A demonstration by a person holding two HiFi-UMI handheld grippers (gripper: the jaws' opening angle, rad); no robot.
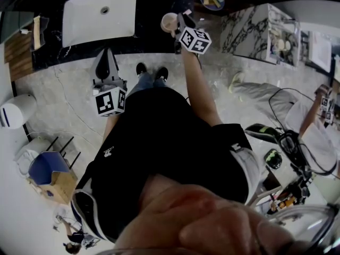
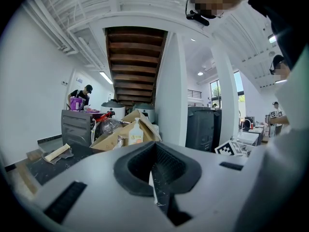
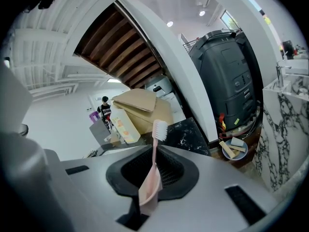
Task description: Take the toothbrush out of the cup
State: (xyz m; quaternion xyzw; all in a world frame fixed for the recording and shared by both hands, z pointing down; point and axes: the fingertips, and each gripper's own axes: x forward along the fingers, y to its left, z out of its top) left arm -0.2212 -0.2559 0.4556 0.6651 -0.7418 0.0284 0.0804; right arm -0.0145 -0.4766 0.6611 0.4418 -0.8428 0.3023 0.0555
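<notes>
left hand-held gripper (image 2: 155, 170): pressed together on nothing, idle at the head view's left.
right hand-held gripper (image 3: 151, 175): pinching the pink plastic toothbrush (image 3: 155, 149), white bristles up.
round beige cup (image 1: 169, 22): upper centre of the head view, on the dark surface (image 1: 154, 20), just beside that gripper's tips.
progress: the grasp looks made; i cannot tell whether the brush has cleared the cup, so lifting it out likely remains.

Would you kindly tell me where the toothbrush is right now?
In the right gripper view, the toothbrush stands bristles-up between the right gripper's shut jaws. The head view puts that gripper beside the cup, right of the sink.
</notes>
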